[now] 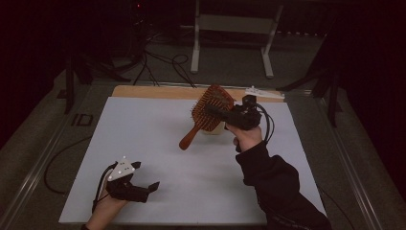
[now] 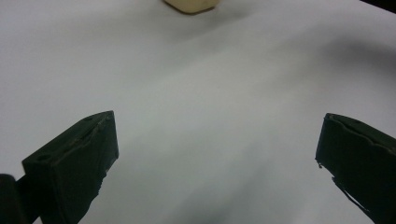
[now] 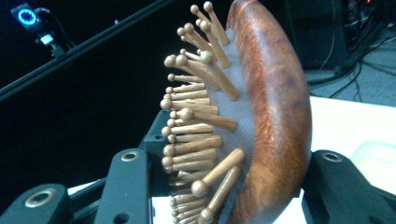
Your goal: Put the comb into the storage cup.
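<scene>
**Brush held up over the table**

The right gripper (image 1: 218, 113) squeezes the wooden hairbrush (image 1: 210, 111) by its head, so the handle hangs free above the white table (image 1: 158, 139); the left gripper (image 1: 141, 178) rests low near the front edge, fingers (image 2: 74, 163) wide, holding nothing, out of the way.

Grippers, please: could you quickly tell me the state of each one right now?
Left gripper: open, holding nothing.
Right gripper: closed on the wooden hairbrush, lifted above the table.

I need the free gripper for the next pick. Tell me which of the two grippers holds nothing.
The left gripper, low over the white mat: its jaws stand wide apart with nothing between them. The right gripper is clamped on the wooden hairbrush.
</scene>
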Motion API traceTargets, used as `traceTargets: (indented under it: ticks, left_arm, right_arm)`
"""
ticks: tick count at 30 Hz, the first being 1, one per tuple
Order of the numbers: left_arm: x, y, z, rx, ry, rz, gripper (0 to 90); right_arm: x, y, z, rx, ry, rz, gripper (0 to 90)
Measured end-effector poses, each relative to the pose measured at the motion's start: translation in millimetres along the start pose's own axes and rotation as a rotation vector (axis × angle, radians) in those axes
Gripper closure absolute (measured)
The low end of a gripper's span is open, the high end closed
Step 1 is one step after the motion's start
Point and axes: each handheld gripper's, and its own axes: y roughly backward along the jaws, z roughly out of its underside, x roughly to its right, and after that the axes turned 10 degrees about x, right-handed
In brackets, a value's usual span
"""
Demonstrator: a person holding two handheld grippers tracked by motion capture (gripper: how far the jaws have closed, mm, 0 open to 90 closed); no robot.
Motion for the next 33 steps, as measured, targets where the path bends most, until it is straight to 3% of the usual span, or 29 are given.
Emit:
traceTargets:
  ticks: [6, 10, 24, 33]
  left_arm:
    - [-0.9, 4.3, 8.8, -0.016, -0.015, -0.003, 0.0]
    - [-0.9, 6.5, 12.5, -0.019, -0.018, -0.016, 0.0]
    - [-0.3, 8.3, 14.4, 0.006, -0.032, -0.020, 0.0]
    - [-0.3, 8.7, 14.6, 0.019, -0.028, -0.004, 0.0]
  right_arm:
    - [2.2, 3.6, -18.6, 0.031, 0.031, 0.028, 52.0]
    - [7.8, 6.2, -29.6, 0.058, 0.026, 0.046, 52.0]
    - [24.6, 11.3, -70.3, 0.124, 0.079, 0.145, 51.9]
    - [42.3, 11.0, -82.3, 0.120, 0.107, 0.221, 51.9]
